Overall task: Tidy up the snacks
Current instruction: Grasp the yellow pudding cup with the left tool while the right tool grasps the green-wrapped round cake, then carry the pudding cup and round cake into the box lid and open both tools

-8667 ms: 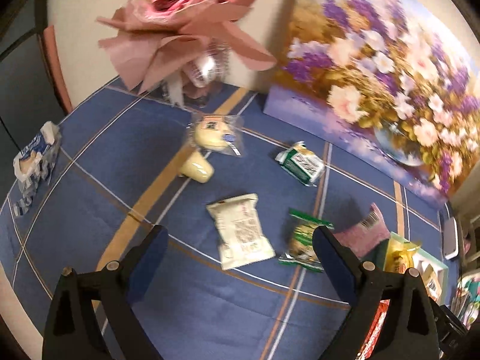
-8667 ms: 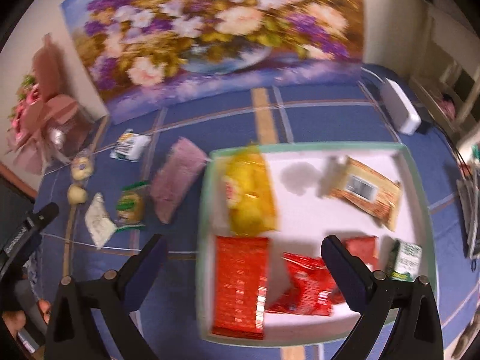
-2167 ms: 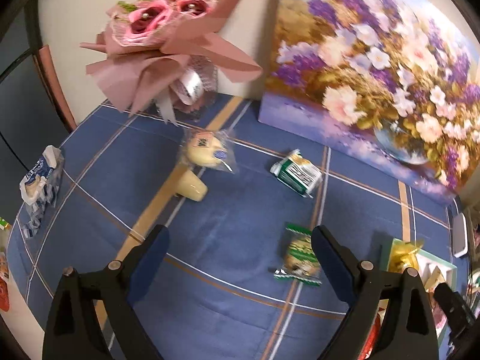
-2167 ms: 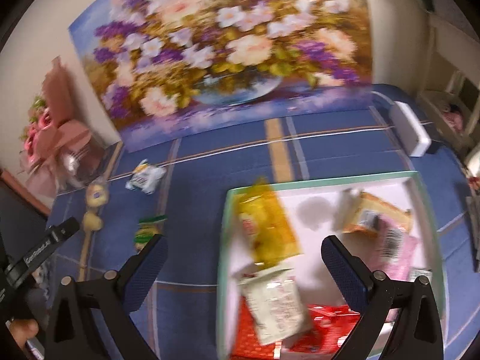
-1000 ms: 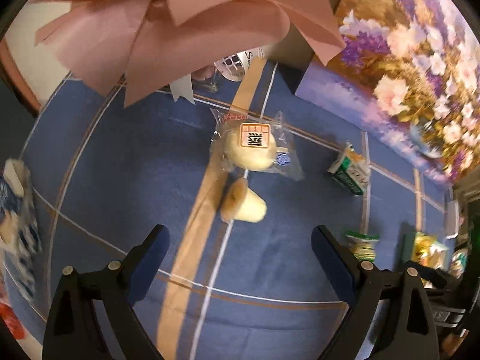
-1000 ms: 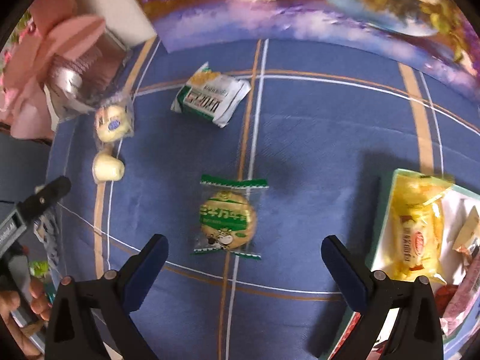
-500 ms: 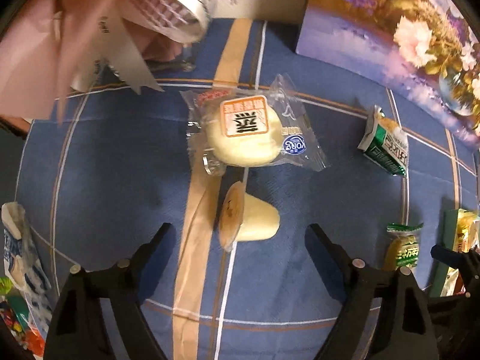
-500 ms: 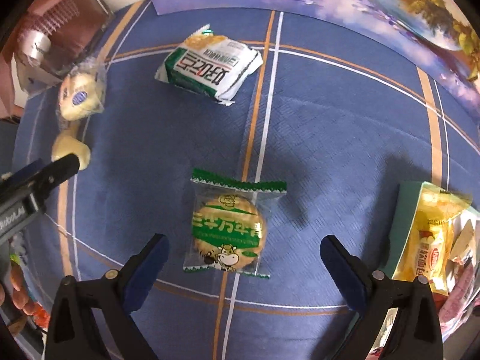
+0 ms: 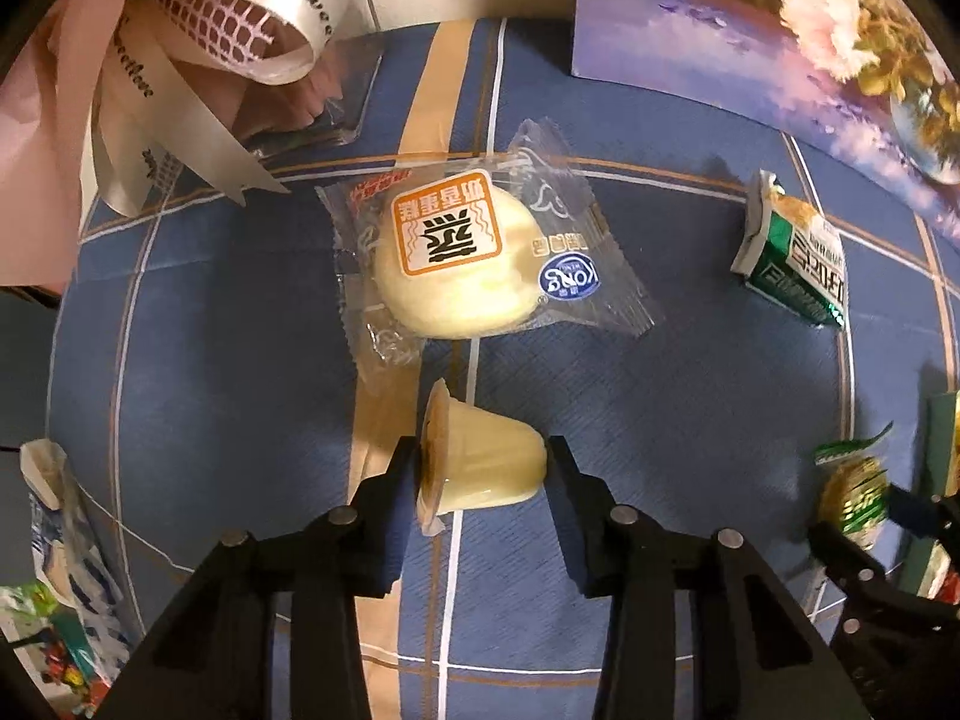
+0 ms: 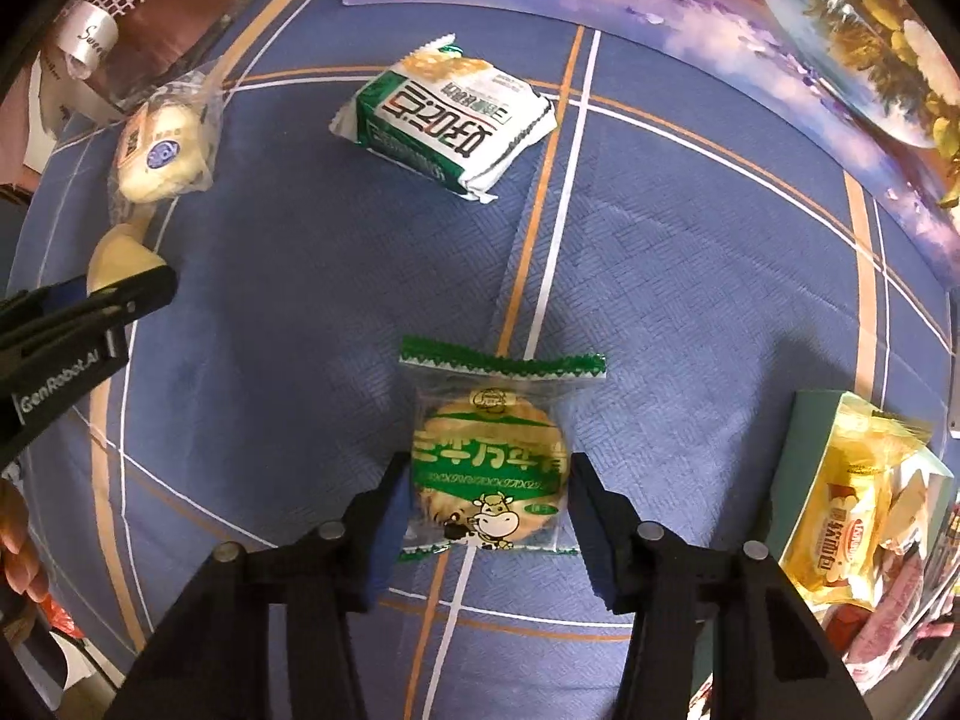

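My left gripper [image 9: 480, 471] is closed in around a small pale yellow jelly cup [image 9: 480, 468] lying on its side on the blue cloth; both fingers touch it. Behind it lies a wrapped steamed bun [image 9: 462, 258]. My right gripper [image 10: 489, 498] straddles a green-wrapped round cookie [image 10: 489, 468]; its fingers stand at the wrapper's sides. A green and white snack pack [image 10: 447, 120] lies farther back, and also shows in the left wrist view [image 9: 798, 255]. The mint-rimmed tray [image 10: 804, 462] with a yellow snack [image 10: 852, 510] is at the right.
A pink bouquet with white ribbons [image 9: 180, 60] stands at the back left. A flower painting [image 9: 780, 30] leans along the back. A tissue pack [image 9: 54, 516] lies at the left table edge. The left gripper finger [image 10: 114, 294] shows in the right wrist view.
Both grippers have come down and forward. The left one has closed from wide open onto the jelly cup. The right one has narrowed around the green cookie pack.
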The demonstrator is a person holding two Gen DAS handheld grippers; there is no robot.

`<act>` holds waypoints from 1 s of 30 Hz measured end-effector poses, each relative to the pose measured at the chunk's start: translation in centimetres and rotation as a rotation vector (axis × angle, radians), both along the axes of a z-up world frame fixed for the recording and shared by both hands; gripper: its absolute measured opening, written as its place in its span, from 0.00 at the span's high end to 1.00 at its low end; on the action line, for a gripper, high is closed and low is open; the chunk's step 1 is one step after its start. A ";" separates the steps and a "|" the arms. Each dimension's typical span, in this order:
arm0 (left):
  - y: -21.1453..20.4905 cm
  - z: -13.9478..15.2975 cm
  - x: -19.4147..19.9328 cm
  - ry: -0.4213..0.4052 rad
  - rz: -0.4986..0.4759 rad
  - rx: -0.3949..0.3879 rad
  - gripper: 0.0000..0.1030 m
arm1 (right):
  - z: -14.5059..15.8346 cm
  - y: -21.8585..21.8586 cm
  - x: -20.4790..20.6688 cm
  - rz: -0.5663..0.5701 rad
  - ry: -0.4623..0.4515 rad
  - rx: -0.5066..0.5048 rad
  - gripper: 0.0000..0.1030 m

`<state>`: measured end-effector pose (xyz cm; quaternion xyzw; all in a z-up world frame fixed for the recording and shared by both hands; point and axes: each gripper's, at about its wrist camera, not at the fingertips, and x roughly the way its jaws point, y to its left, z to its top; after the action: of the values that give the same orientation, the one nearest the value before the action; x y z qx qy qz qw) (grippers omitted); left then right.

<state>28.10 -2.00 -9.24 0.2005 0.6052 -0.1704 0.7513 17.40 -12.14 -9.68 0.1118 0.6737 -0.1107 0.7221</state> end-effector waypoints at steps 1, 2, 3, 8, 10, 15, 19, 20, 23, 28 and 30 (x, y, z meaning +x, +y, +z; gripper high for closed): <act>0.0 0.0 -0.1 0.000 -0.001 -0.001 0.59 | 0.1 0.2 -0.1 0.005 -0.004 0.000 0.48; 0.1 0.1 -0.1 0.002 0.001 -0.008 0.59 | 0.4 -0.1 -0.3 0.006 -0.008 0.004 0.48; 0.2 0.2 -0.2 0.004 0.005 -0.013 0.60 | 0.6 0.1 -0.8 0.006 -0.013 0.009 0.48; 1.2 1.9 -1.6 0.003 0.024 -0.055 0.60 | 2.7 -0.4 -1.9 -0.007 -0.057 0.037 0.48; 1.4 2.8 -2.2 -0.002 0.027 -0.078 0.60 | 3.5 -0.6 -2.5 -0.009 -0.073 0.047 0.48; 1.4 5.7 -4.5 -0.021 0.044 -0.164 0.60 | 5.9 -1.1 -5.0 -0.047 -0.127 0.049 0.48; 1.2 7.7 -7.0 -0.022 0.063 -0.253 0.60 | 6.7 -2.5 -7.9 -0.103 -0.177 0.067 0.48; 1.0 8.2 -7.9 -0.022 0.065 -0.280 0.60 | 7.0 -2.8 -8.6 -0.121 -0.191 0.070 0.48; -0.2 9.3 -9.9 -0.036 0.064 -0.313 0.60 | 8.0 -4.0 -10.9 -0.164 -0.242 0.050 0.48; -1.6 10.8 -13.6 -0.047 0.055 -0.384 0.60 | 10.0 -4.9 -14.9 -0.208 -0.309 0.010 0.48; -2.3 11.3 -15.1 -0.054 0.055 -0.412 0.60 | 9.6 -5.3 -16.1 -0.239 -0.324 0.021 0.48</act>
<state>13.04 -4.27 2.02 0.0306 0.5424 -0.2647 0.7968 1.31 -17.39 -0.10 0.2149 0.5317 -0.1690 0.8016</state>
